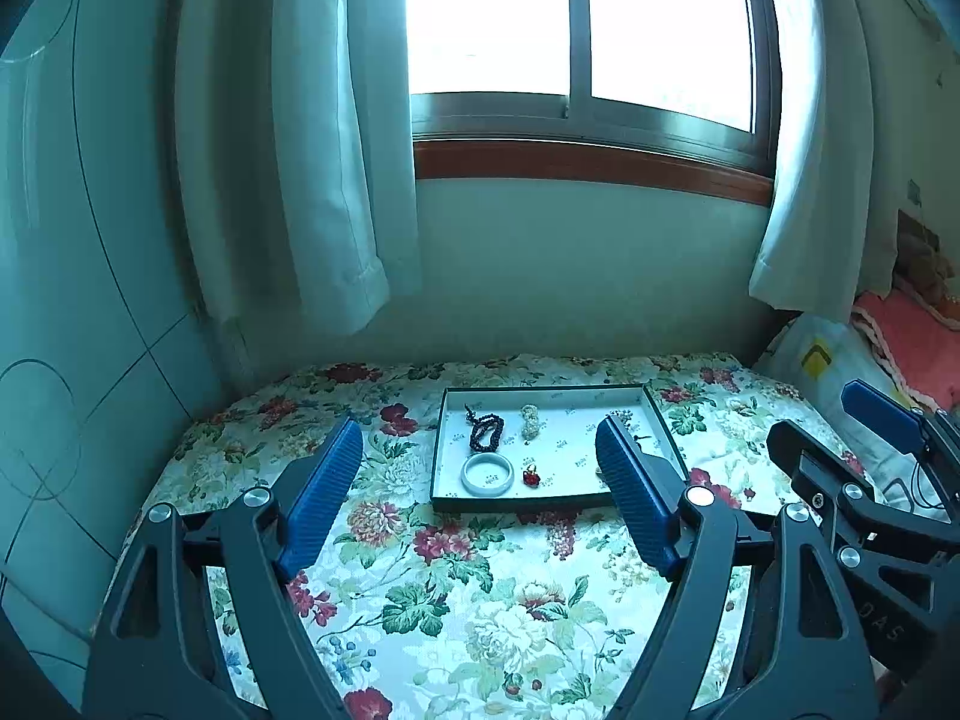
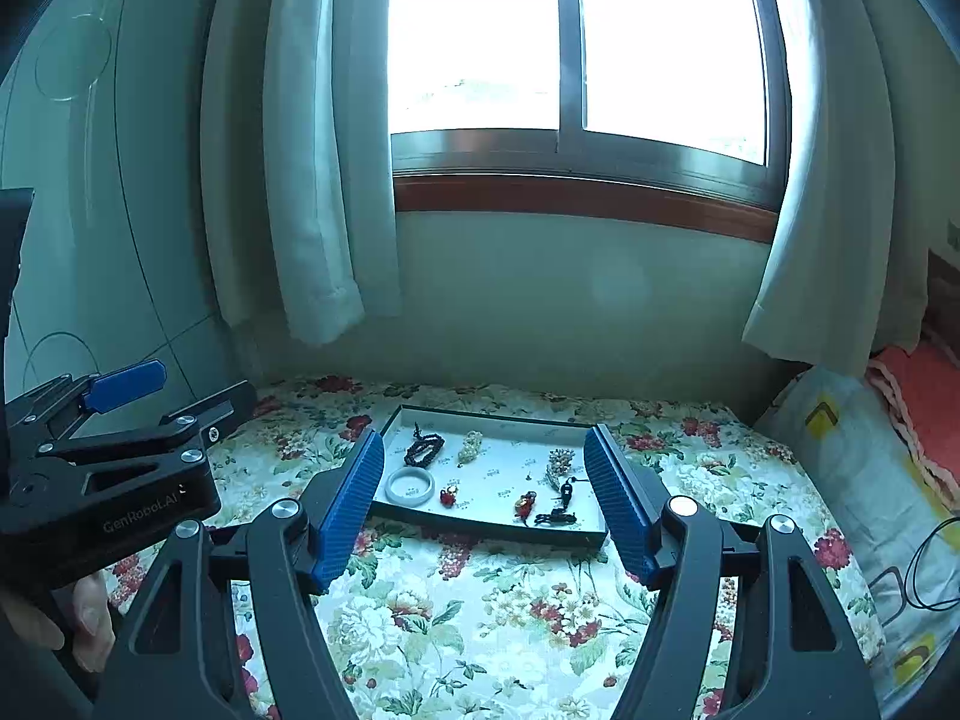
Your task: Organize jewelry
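Left wrist view: your left gripper [image 1: 480,480] hangs above the floral bedspread [image 1: 456,594], fingers wide apart with nothing between them.
Right wrist view: your right gripper [image 2: 485,501] is also spread wide and empty, held above the same cloth, short of the tray.
Tray: the shallow dark-rimmed tray [image 2: 480,531] lies flat on the bedspread below the window [image 2: 576,42].
Left part of tray: a dark bead bracelet [image 2: 423,450], a pale bangle [image 2: 409,487] just in front of it, a small red charm [image 2: 447,495] beside the bangle, and a pale bead cluster [image 2: 470,446].
Right part of tray: another bead cluster [image 2: 558,465], a red ornament [image 2: 525,506] and a dark corded piece [image 2: 557,517].
Your hand: fingers [image 2: 90,618] wrap the left gripper's handle.
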Available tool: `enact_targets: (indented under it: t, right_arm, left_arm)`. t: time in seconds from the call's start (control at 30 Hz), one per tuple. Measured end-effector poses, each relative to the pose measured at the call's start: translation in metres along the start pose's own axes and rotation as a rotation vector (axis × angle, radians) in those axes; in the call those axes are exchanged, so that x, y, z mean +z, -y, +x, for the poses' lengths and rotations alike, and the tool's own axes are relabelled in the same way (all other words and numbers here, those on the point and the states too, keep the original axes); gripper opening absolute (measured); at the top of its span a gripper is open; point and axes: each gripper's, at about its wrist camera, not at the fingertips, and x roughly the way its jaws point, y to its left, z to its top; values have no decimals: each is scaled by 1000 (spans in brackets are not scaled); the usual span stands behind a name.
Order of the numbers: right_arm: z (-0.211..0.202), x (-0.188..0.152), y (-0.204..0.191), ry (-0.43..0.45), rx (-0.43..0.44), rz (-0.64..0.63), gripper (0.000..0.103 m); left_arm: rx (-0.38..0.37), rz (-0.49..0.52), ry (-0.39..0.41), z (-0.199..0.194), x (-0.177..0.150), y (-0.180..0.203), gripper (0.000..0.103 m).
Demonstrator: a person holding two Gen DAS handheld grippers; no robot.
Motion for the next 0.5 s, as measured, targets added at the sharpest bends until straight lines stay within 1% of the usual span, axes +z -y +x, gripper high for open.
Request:
enact_targets:
  t: [0.5]
  right_arm:
    - [-3, -2, 1, 5, -1, 4, 68]
  left_arm:
    - [7, -3, 4, -4, 0, -3, 81]
